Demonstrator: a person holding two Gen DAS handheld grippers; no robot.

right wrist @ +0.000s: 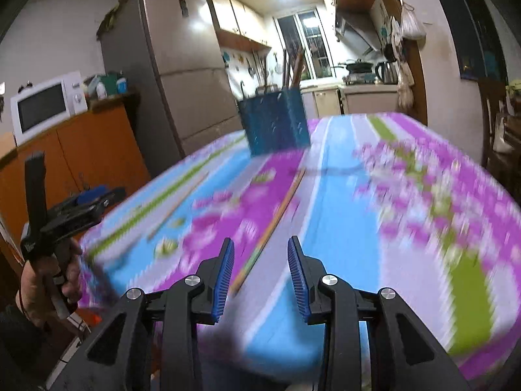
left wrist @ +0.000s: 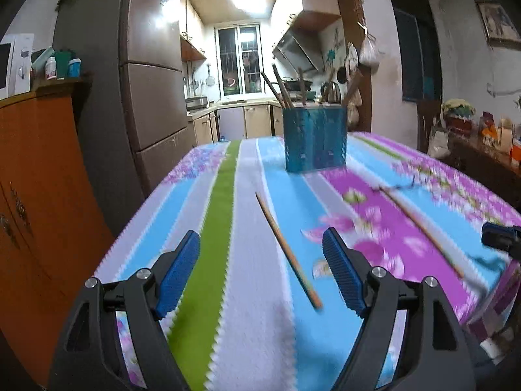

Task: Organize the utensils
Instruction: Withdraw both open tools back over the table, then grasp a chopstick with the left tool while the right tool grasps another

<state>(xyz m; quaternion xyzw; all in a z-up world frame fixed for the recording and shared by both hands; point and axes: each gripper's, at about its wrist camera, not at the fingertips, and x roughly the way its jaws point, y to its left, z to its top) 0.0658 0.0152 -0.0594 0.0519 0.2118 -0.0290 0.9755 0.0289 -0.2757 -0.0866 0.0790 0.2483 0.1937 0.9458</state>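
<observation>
While both pairs of blue-padded tongs hang open and empty over the near edge of the table, two chopsticks wait to be sorted. The left gripper [left wrist: 260,270] stands wide, its ribbed blue pads [left wrist: 180,273] either side of a thin, pale wooden chopstick [left wrist: 288,251] lying on the striped, flowered tablecloth [left wrist: 247,309], though not touching it. The right gripper [right wrist: 260,277] is parted more narrowly, nothing between its jaws; a second, darker wooden chopstick [right wrist: 273,224] lies just beyond its tips, running away toward the far side. Farther off, near the middle of the table, stands a tall blue perforated utensil holder [left wrist: 314,138], several long sticks already upright in it. A person's hand [right wrist: 39,280] grips the left tool at the near left.

Each chopstick looks light, stiff and smooth, likely to roll or slip on the cloth. A pinch near the middle of its length, squarely across the shaft, would probably keep it from pivoting once lifted.
</observation>
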